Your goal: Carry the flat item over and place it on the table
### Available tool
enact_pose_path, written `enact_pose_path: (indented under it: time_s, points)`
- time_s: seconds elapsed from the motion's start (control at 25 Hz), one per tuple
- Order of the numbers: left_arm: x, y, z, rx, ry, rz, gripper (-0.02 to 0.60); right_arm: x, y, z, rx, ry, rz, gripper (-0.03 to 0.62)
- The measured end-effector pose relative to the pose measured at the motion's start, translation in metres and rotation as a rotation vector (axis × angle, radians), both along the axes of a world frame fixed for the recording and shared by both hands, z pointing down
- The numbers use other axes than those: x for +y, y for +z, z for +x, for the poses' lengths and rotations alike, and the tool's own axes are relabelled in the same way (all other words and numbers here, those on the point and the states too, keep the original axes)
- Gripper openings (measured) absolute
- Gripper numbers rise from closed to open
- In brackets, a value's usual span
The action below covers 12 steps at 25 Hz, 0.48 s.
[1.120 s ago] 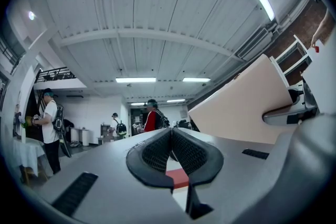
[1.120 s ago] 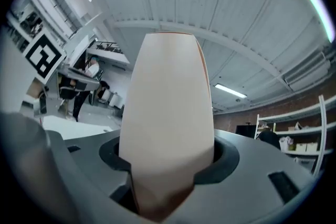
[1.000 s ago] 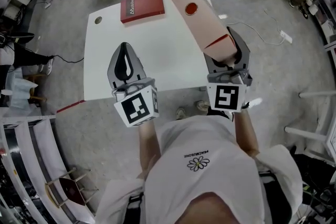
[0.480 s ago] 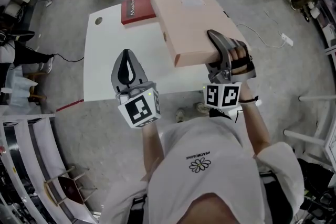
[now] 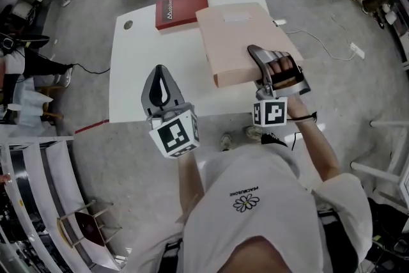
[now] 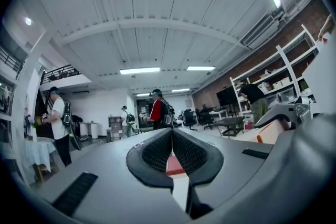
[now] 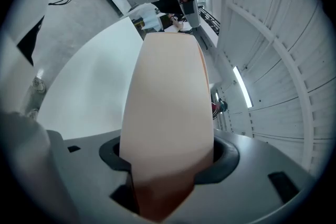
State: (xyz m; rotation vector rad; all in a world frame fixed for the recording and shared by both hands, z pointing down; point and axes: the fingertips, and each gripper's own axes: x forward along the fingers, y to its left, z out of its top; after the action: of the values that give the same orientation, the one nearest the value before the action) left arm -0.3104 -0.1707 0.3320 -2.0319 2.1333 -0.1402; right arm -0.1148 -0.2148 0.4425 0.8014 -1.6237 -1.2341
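White rectangular table (image 5: 144,67): 1 flat, smooth pink box (image 5: 233,38) at 1 o'clock, near edge pinched by right gripper (image 5: 257,59); 1 red book (image 5: 181,9) at 12 o'clock; left gripper (image 5: 161,77) jaws pressed together, empty.

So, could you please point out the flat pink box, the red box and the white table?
flat pink box (image 5: 233,41), head view, top face.
red box (image 5: 181,11), head view, top face.
white table (image 5: 140,73), head view, bare left part.

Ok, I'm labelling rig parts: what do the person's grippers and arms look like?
The left gripper and right gripper are grey, with tapering jaws and dark meshed pads. Each carries a white cube with black square markers. The person wears a white short-sleeved T-shirt with a small flower logo and a dark right wristband.
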Motion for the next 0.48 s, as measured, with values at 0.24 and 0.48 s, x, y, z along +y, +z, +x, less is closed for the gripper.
enact_pose_path:
  time_s: [0.24,0.48]
  points:
    - [-0.004,0.002,-0.005,-0.010,-0.004,-0.011,0.015,-0.006,0.030,-0.014,0.018,-0.008,-0.057,0.290]
    - [-0.006,0.005,-0.008,0.060,0.018,-0.010,0.015,-0.022,0.050,-0.025,0.052,0.010,-0.078,0.290]
